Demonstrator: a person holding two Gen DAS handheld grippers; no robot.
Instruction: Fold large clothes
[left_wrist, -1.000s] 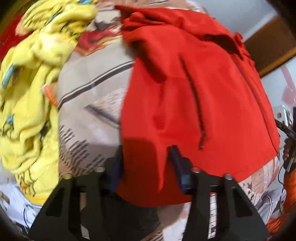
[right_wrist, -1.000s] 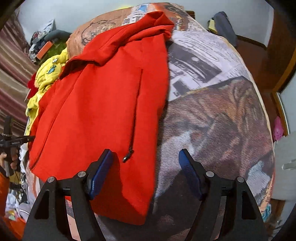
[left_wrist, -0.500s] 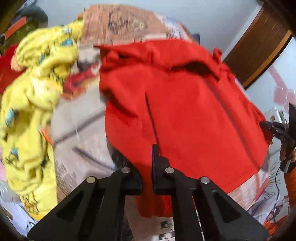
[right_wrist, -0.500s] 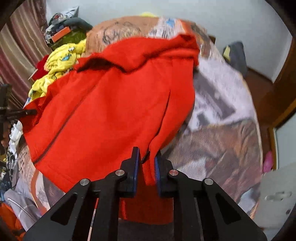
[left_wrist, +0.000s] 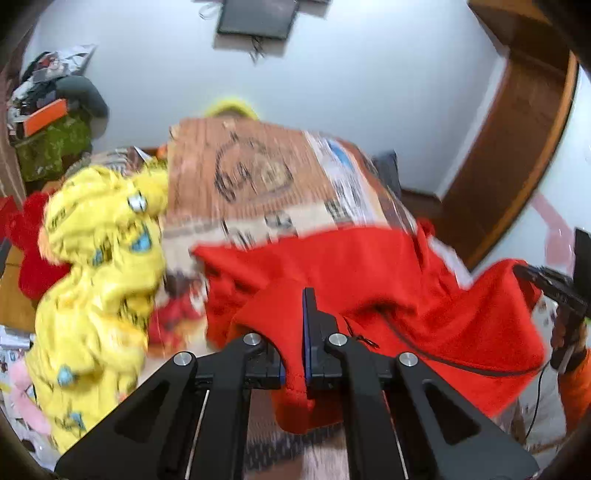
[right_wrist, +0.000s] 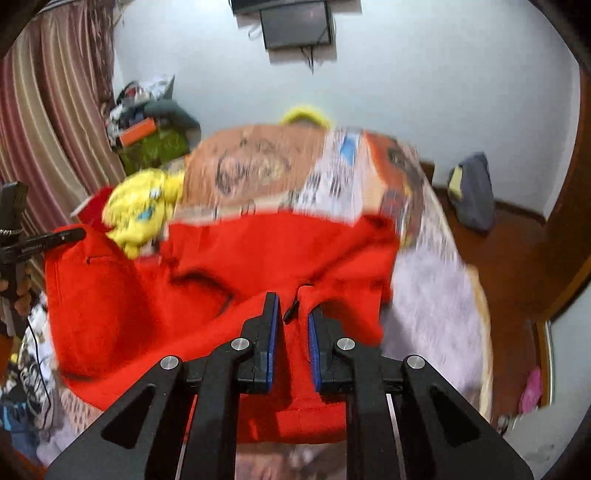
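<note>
Since the earlier frames, both grippers had closed on the near hem of the red jacket (left_wrist: 424, 295) and carried it up off the bed (right_wrist: 436, 280), so the far wall and the wall screen (right_wrist: 295, 24) now filled the top of both views. The left gripper (left_wrist: 295, 354) was pinching a fold of hem, its jaws pressed almost together with red cloth squeezed between them. The right gripper (right_wrist: 291, 350) was likewise clamped on the hem next to the zip pull (right_wrist: 290, 312), its jaws having just closed on the cloth.

The jacket hung from the two pinches, its near edge raised and its far part still lying on the patterned bedspread, just beside the yellow fleece garment (left_wrist: 99, 280) at the left. It was a bright red, soft, thick-looking piece with a dark zip line down the front, bunched and creased rather than flat, with a sagging pocket of cloth between the grippers.

The likely trouble from here seemed to be twofold. Each grip held only a narrow bite of thick fabric, so a quick swing might pull the hem free. And with the middle sagging, laying the edge forward could trap wrinkles and give a crooked fold, or drag the yellow garment along
</note>
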